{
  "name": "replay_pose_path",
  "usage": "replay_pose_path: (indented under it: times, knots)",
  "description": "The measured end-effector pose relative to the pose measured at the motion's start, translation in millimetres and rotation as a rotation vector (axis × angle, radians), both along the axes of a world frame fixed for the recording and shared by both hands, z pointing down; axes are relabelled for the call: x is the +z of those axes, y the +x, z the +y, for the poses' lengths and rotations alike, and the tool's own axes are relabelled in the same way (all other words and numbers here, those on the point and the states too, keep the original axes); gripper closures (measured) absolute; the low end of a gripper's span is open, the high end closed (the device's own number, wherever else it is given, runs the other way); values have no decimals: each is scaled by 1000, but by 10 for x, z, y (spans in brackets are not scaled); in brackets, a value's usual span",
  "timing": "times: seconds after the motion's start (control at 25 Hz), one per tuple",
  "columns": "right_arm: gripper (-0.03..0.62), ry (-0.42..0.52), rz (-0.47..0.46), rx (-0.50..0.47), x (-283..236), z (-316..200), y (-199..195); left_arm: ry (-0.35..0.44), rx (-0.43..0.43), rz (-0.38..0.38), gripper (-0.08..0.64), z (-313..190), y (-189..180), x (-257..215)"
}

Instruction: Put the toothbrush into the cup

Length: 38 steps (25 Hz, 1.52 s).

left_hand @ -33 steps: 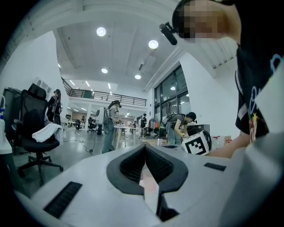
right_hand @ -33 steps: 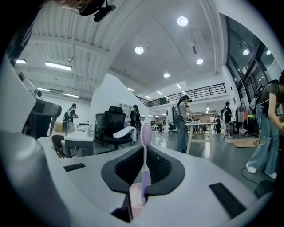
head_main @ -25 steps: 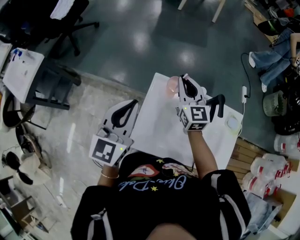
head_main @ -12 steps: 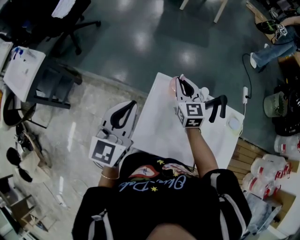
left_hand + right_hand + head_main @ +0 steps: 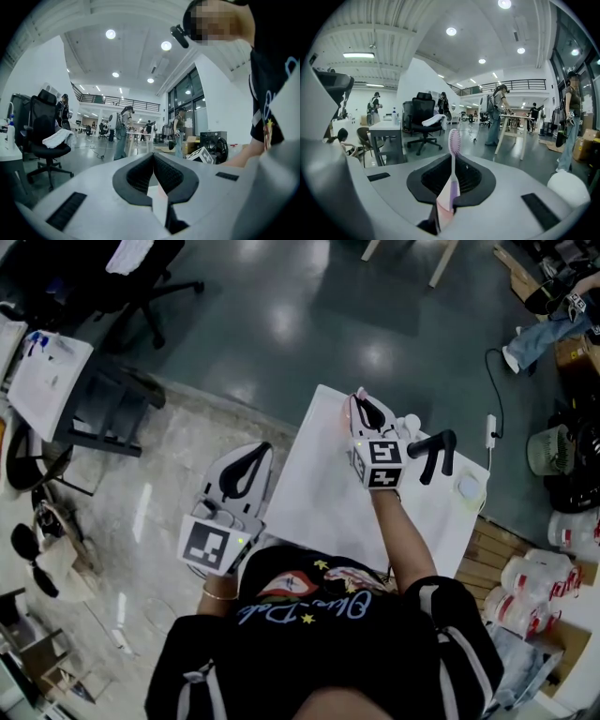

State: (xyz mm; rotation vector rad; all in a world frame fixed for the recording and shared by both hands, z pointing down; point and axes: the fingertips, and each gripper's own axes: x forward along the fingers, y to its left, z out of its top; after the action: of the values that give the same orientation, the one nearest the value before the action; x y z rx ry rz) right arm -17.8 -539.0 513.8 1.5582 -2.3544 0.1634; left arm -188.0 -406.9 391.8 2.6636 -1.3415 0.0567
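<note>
My right gripper (image 5: pixel 368 415) is at the far end of the white table (image 5: pixel 319 488), shut on a pink and purple toothbrush (image 5: pixel 453 143). In the right gripper view the brush stands up between the pads, bristle head on top. The pink cup (image 5: pixel 349 408) sits just left of and under that gripper's jaws, and only a sliver of its rim shows. My left gripper (image 5: pixel 246 465) hangs off the table's left edge over the floor, shut with nothing in it; in the left gripper view (image 5: pixel 153 161) its pads meet.
Right of the right gripper lie a white round object (image 5: pixel 411 421), a black handled tool (image 5: pixel 433 448) and a white disc (image 5: pixel 466 487). A power strip (image 5: pixel 487 424) lies past the table's right edge. An office chair (image 5: pixel 141 282) stands far left.
The right gripper has carried the toothbrush a little left and away from me, so that it now covers most of the pink cup. The left gripper has hardly moved.
</note>
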Motion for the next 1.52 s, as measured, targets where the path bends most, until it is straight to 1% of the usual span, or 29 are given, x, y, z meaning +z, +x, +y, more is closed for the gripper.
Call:
replay_pose_path:
  times: [0.48, 0.92, 1.24, 1.44, 1.52]
  knots:
    - [577, -35, -9, 6, 64, -59, -5, 4, -5, -8, 557, -8, -46, -2]
    - [577, -11, -39, 14, -98, 37, 35, 12, 5, -10, 557, 48, -11, -32]
    - [588, 24, -108, -1, -375, 225, 57, 27, 19, -6, 557, 100, 66, -73]
    - [594, 52, -174, -18, -626, 390, 93, 37, 28, -6, 557, 126, 127, -103]
    - [594, 56, -214, -23, -726, 464, 106, 40, 34, -7, 557, 132, 150, -108]
